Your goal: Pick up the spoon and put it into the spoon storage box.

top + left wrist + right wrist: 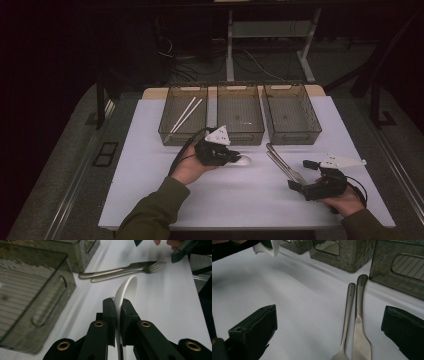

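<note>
My left gripper [234, 156] is shut on a white spoon [244, 160], held just above the white table in front of the middle bin. In the left gripper view the jaws [118, 307] pinch the spoon [127, 288] on edge, its bowl sticking out ahead. A metal fork [348, 312] and knife [360, 315] lie side by side on the table. My right gripper [302, 175] stands open over their head ends. In the right gripper view its two black jaws stand wide apart on either side of the gripper's midpoint [329, 315], touching nothing.
Three clear grey bins stand in a row at the back of the table: the left bin [167, 131] holds white chopsticks [186, 114], the middle bin [240, 136] and right bin [295, 136] look bare. The white table surface [150, 170] ends near my forearms.
</note>
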